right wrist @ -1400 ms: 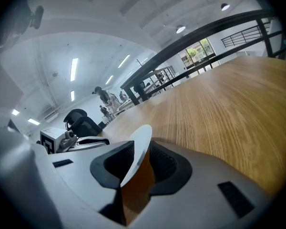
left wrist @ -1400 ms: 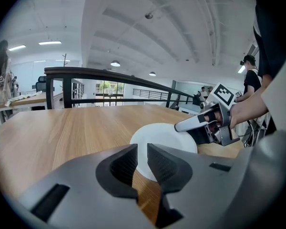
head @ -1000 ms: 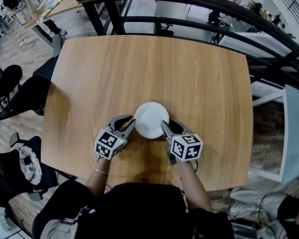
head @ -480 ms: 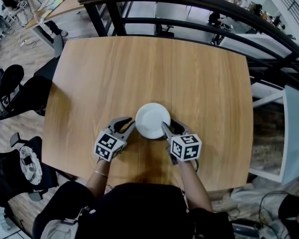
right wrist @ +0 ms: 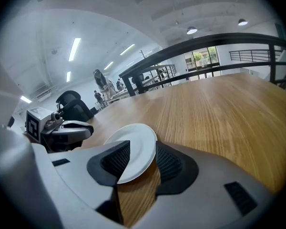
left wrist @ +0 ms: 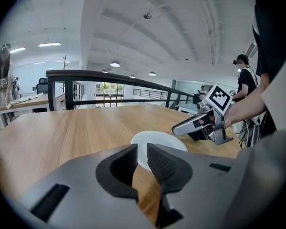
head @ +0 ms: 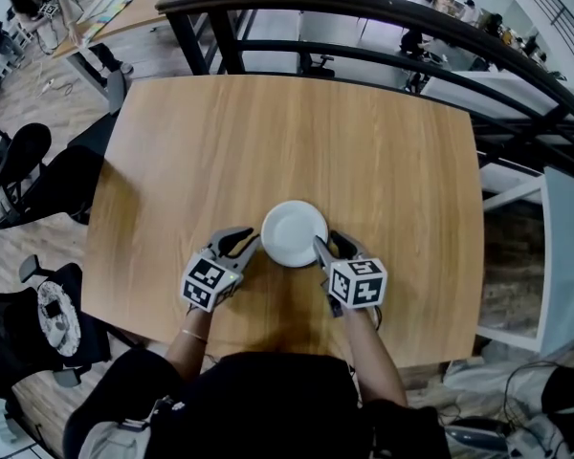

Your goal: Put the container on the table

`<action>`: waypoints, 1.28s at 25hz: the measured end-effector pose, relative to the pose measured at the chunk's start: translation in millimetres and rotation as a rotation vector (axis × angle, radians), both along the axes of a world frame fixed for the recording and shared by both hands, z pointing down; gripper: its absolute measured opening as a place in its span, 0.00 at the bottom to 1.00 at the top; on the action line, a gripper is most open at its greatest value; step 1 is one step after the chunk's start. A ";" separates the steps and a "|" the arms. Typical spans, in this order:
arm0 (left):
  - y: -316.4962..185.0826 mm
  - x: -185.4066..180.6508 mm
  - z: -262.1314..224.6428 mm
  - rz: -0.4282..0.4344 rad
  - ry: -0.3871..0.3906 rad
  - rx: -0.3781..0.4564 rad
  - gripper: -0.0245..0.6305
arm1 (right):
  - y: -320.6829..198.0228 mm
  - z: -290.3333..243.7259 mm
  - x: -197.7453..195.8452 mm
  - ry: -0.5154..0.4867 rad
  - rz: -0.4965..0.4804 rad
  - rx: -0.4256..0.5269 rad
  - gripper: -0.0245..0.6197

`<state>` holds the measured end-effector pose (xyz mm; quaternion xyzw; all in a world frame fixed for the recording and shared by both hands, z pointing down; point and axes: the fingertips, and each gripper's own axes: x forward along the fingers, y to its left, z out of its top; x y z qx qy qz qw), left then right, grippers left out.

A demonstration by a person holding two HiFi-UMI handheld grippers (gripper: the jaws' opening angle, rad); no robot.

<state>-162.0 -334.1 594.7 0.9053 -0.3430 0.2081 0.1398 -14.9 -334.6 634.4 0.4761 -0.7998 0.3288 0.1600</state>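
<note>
The container is a shallow white plate (head: 294, 232) lying flat on the wooden table (head: 268, 132), near its front edge. My right gripper (head: 323, 240) is at the plate's right rim. In the right gripper view the rim (right wrist: 131, 149) lies between its jaws, which have just been opening and do not press on it. My left gripper (head: 252, 242) is just off the plate's left rim. In the left gripper view its jaws (left wrist: 142, 149) stand a narrow gap apart with only bare table between them, and the plate (left wrist: 157, 144) lies just beyond.
A black metal railing (head: 364, 8) curves round the table's far side. Black office chairs (head: 29, 180) stand to the left of the table. The table's front edge (head: 268, 347) runs just behind both grippers.
The right gripper's jaws have spread a little at the plate's rim. The plate and the left gripper keep their places.
</note>
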 end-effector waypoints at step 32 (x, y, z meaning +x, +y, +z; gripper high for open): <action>53.5 2.4 -76.3 0.027 0.142 0.137 0.07 | 51.5 -98.4 -31.0 -0.006 -0.028 0.208 0.09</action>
